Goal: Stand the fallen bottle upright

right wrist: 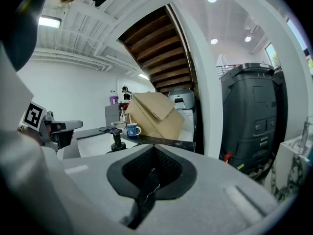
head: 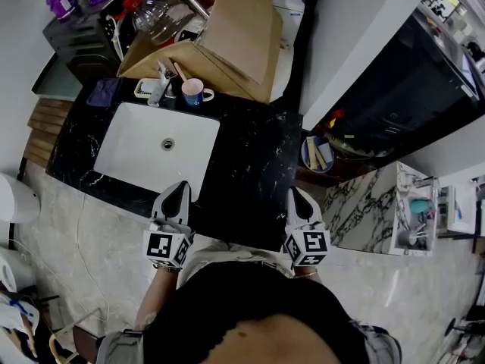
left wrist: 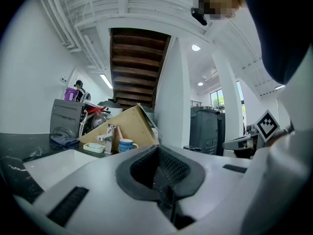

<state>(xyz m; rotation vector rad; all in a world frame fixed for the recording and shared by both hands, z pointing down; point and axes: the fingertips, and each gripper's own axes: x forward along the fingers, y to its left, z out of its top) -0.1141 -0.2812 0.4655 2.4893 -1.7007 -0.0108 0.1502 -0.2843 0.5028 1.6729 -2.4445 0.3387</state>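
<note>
The left gripper and right gripper are held at the counter edge, jaws pressed together on both, nothing gripped. The dark pump bottle is seen upright already, approx 10 o'clock of the right gripper, by the sink. It could be knocked over if a gripper is swung past, bc black-on-black it's easily missed.

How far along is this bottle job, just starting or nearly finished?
Looks done: the dark pump bottle stands upright on the black counter by the sink. In hand: nothing; left gripper and right gripper are shut and empty at the counter's front edge. Left: nothing visible.
</note>
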